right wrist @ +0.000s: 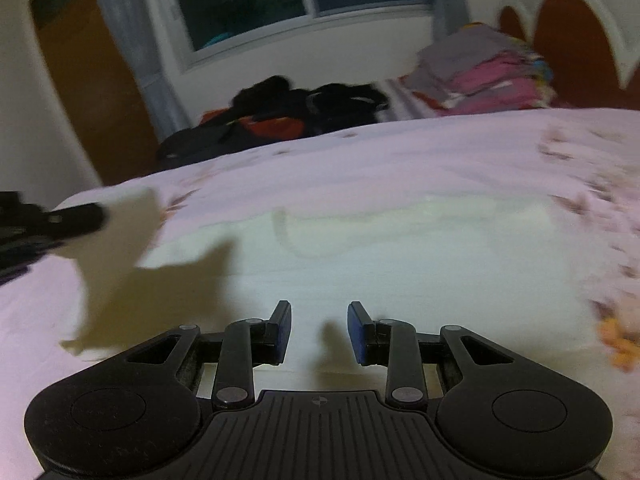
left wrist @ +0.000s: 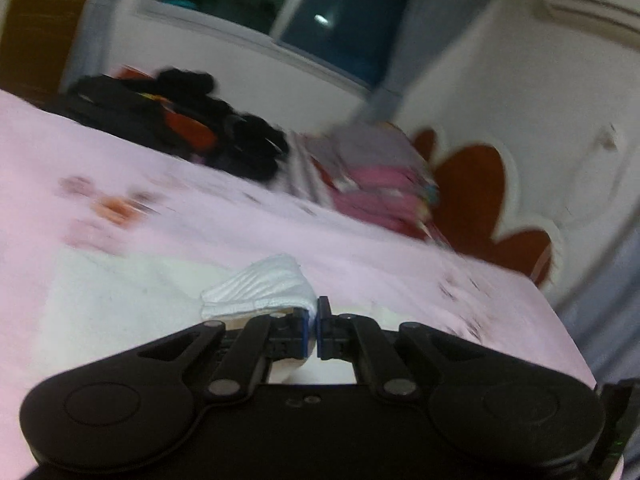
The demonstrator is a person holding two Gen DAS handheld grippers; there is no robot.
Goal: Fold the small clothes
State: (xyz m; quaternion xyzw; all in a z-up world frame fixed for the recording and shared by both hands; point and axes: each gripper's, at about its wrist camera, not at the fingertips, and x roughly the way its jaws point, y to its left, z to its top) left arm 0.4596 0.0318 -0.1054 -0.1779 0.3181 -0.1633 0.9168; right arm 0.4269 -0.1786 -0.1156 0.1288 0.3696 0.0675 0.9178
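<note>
White garment (left wrist: 256, 284) lies on the pink bedsheet (left wrist: 200, 196) of the bed, directly ahead of the left claw (left wrist: 314, 320).

Left wrist view: the left claw is fully closed. A bunched fold of the white garment rises just to the left of the fingertips and runs in between the blue pads, so the claw grips the cloth by that edge. The rest of the garment spreads flat to the left and under the claw body. The view is tilted and blurred. At the far edge of the bed a pile of black clothes (left wrist: 180, 120) with an orange patch sits at left, and a stack of folded clothes (left wrist: 380, 176) in pink and grey sits to its right. Behind them are a window (left wrist: 288, 4) and a white wall. A headboard (left wrist: 480, 192) with red-brown panels stands at right.

Right wrist view: the right claw (right wrist: 319, 332) stands partly open, with a clear gap between the pads and nothing between them. It hovers over the near part of the white garment (right wrist: 380, 264), which lies spread flat across the middle of the bedsheet (right wrist: 360, 152); whether the fingertips touch the cloth cannot be told. The left claw (right wrist: 80, 216) enters from the left edge, with a raised corner of the pale cloth at its tip. The black clothes (right wrist: 300, 112) lie at the far edge, centre, and the folded stack (right wrist: 488, 72) at far right. A brown door (right wrist: 88, 88) stands at far left.
</note>
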